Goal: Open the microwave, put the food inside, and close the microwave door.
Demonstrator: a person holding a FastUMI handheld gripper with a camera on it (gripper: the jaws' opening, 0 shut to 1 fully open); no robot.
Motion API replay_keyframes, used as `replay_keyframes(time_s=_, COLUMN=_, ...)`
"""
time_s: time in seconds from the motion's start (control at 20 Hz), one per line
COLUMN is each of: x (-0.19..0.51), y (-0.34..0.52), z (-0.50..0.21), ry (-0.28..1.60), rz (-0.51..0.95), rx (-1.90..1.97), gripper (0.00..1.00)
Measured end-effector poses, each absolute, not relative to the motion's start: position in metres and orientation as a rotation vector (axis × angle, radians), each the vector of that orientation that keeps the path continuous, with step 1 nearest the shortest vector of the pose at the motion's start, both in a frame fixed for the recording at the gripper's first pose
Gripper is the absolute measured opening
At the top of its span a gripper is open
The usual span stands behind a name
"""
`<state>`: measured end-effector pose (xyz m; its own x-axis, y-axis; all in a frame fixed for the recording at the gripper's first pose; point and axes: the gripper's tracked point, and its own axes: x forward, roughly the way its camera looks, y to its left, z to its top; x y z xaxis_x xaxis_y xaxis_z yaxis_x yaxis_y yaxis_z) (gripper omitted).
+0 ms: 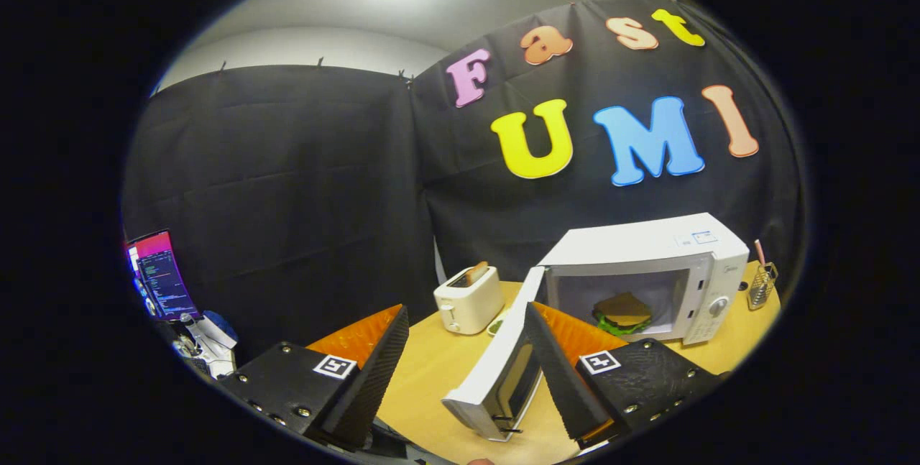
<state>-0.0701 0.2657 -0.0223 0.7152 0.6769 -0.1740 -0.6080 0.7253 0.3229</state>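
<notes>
Inside the white microwave (647, 264), door swung open, sits a sandwich (622, 312); claw (463, 350) wide.

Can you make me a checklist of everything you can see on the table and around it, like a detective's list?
Surface: wooden table, bare ahead of the fingers.
Job's things: microwave with its door swung wide open; sandwich already inside.
Clutter: toaster with a slice of bread sticking up; wire holder beside the microwave.
Grippers: hand-held gripper open, holding nothing; the open door's edge lies between its fingers.
Cables: nothing seen.
Surroundings: black cloth wall; lit computer screen off to the side.
</notes>
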Motion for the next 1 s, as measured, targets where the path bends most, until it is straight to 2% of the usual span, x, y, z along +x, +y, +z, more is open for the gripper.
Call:
replay_keyframes(time_s=0.25, x=-0.109, y=0.319, z=-0.038, ry=0.349, rz=0.874, rx=0.229, gripper=0.97)
replay_keyframes(time_s=0.4, x=-0.134, y=0.338, z=-0.071, ry=0.410, rz=0.937, rx=0.212, gripper=0.97)
replay_keyframes(time_s=0.65, x=-0.151, y=0.360, z=-0.122, ry=0.523, rz=0.960, rx=0.208, gripper=0.97)
replay_keyframes(time_s=0.7, x=-0.151, y=0.364, z=-0.133, ry=0.547, rz=0.953, rx=0.204, gripper=0.93)
replay_keyframes(time_s=0.75, x=-0.151, y=0.366, z=-0.142, ry=0.567, rz=0.948, rx=0.198, gripper=0.88)
replay_keyframes(time_s=0.85, x=-0.141, y=0.365, z=-0.164, ry=0.585, rz=0.891, rx=0.157, gripper=0.71)
replay_keyframes(time_s=0.95, x=-0.123, y=0.353, z=-0.183, ry=0.594, rz=0.793, rx=0.106, gripper=0.12)
replay_keyframes(time_s=1.0, x=-0.116, y=0.346, z=-0.191, ry=0.604, rz=0.751, rx=0.095, gripper=0.01)
